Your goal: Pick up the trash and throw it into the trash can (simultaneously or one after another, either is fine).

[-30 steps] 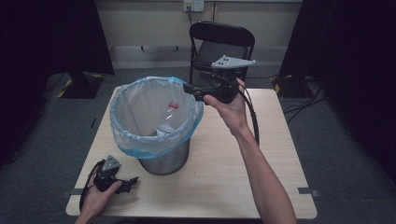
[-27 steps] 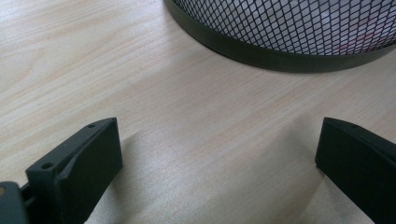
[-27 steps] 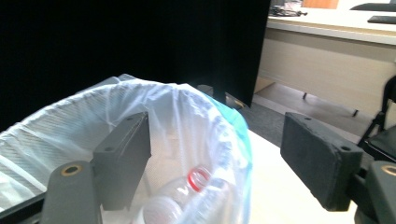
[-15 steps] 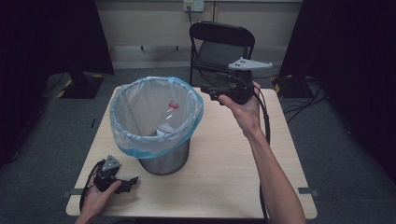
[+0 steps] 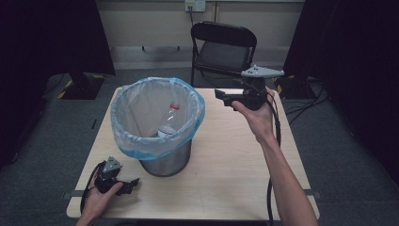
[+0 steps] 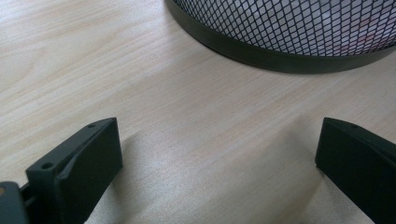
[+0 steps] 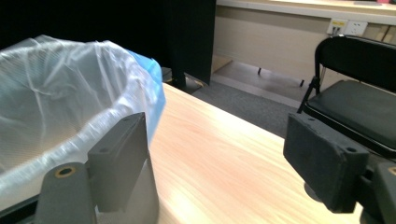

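The right gripper (image 5: 226, 96) hangs above the table's far right part, just beside the bin's rim — its jaws spread wide with nothing between them. The left gripper (image 5: 129, 184) rests on the table (image 5: 226, 165) near the near left corner, jaws likewise apart and empty, pointing at the base of the bin (image 6: 280, 42). The mesh bin (image 5: 157, 125) stands left of the table's middle, lined with a pale bag — a clear bottle (image 5: 167, 127) lies inside it. A black chair (image 5: 225, 47) stands beyond the far edge.
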{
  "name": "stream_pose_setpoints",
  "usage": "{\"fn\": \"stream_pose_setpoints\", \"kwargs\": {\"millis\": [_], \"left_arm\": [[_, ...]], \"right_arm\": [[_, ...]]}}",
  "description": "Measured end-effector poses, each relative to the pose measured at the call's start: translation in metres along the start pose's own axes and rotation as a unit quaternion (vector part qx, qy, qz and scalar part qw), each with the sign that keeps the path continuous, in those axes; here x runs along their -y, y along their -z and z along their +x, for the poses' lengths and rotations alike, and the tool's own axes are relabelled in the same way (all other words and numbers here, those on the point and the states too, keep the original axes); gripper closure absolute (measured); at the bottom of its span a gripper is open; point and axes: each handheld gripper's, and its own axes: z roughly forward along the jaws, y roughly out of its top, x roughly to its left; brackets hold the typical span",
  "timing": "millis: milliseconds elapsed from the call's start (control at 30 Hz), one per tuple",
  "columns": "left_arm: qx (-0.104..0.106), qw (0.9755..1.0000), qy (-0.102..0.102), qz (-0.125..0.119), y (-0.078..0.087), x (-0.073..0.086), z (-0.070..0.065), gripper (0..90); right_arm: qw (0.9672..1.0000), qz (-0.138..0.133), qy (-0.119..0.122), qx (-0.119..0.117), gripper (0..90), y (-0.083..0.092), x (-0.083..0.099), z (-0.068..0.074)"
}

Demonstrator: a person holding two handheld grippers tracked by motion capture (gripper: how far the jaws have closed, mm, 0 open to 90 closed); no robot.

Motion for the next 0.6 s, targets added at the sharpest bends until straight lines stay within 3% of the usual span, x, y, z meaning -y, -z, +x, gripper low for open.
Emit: {"fn": "stream_pose_setpoints", "kwargs": {"millis": [600], "left_arm": [[0.000, 1.0000, 0.000, 0.000, 0.000, 0.000, 0.000, 0.0]], "right_arm": [[0.9991, 0.021, -0.021, 0.030, 18.8, 0.014, 0.033, -0.018]]}}
